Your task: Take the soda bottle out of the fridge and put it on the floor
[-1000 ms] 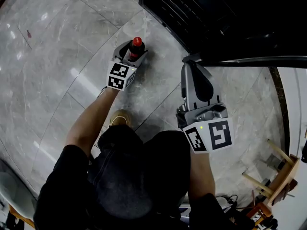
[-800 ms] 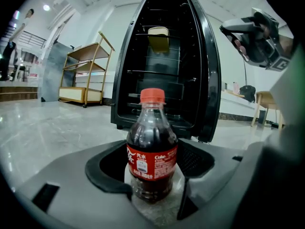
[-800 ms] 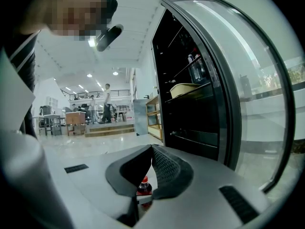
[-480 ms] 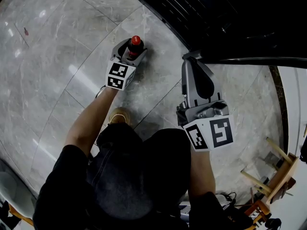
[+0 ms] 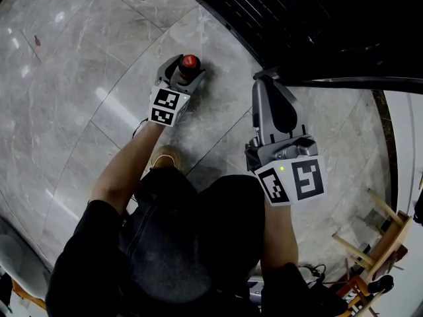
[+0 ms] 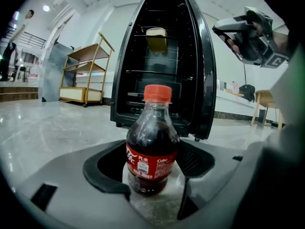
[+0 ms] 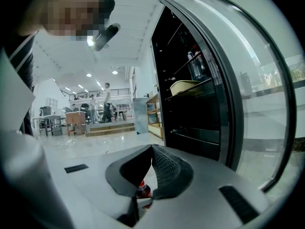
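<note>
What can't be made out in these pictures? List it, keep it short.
- Soda bottle base: in the head view the left gripper covers all but the top; floor contact unclear.
- Label small print: too small in the left gripper view.
- Fridge interior: dark, cut off by the head view's top edge.
- Right gripper view: closed jaws of the right gripper hide the bottle except a red sliver.
</note>
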A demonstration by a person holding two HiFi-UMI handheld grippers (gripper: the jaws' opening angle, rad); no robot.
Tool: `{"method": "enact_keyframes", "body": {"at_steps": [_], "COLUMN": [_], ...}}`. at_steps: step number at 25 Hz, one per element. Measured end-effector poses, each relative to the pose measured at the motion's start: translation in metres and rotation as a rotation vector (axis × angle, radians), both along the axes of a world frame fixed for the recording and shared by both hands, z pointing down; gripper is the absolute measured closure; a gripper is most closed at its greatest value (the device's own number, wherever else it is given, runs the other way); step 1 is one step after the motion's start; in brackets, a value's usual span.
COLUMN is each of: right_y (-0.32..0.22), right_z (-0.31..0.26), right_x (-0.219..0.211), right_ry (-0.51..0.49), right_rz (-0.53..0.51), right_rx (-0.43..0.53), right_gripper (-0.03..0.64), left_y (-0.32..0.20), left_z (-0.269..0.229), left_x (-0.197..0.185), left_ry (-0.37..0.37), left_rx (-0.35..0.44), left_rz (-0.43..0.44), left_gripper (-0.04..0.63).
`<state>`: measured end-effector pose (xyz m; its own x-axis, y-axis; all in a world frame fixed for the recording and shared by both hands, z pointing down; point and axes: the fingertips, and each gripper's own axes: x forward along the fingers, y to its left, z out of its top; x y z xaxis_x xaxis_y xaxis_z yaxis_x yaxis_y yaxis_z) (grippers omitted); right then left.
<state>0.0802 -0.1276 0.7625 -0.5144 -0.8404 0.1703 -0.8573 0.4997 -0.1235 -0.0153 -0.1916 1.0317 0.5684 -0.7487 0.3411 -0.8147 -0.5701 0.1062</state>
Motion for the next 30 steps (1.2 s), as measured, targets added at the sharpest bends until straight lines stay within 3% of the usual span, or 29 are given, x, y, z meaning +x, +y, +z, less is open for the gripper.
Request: {"method": "enact_keyframes", "body": {"at_steps": [6,13,19,30], "right_y": [0.002,0.004,0.002,-0.005], "right_z": [-0.001,-0.004,-0.004,-0.048], "right_x": [0.002,0.002,0.005,0.013], "right_ry": [0.008,0.0,-0.001,-0.068], "right_rz": [0.003,0.006,0.018,0.119], "right_rx": [0.004,0.006,0.006,-0.007], "right_gripper": [0.595,0.595,0.595,0.595], "left_y": [-0.001,0.003,0.004,0.024], "left_z": [-0.003,-0.001,-0.012,-0.093], "left_x": [0.002,0.005,0.004,0.0], "left_ry": [0.021,-0.012,0.017,0.013], "left_rx": [-0.007,0.002,0.01,-0.023], "left_rz": [-0.017,-0.009,-0.016,0.036], "left_gripper": [0.269,0.201,0.198,0.198]}}
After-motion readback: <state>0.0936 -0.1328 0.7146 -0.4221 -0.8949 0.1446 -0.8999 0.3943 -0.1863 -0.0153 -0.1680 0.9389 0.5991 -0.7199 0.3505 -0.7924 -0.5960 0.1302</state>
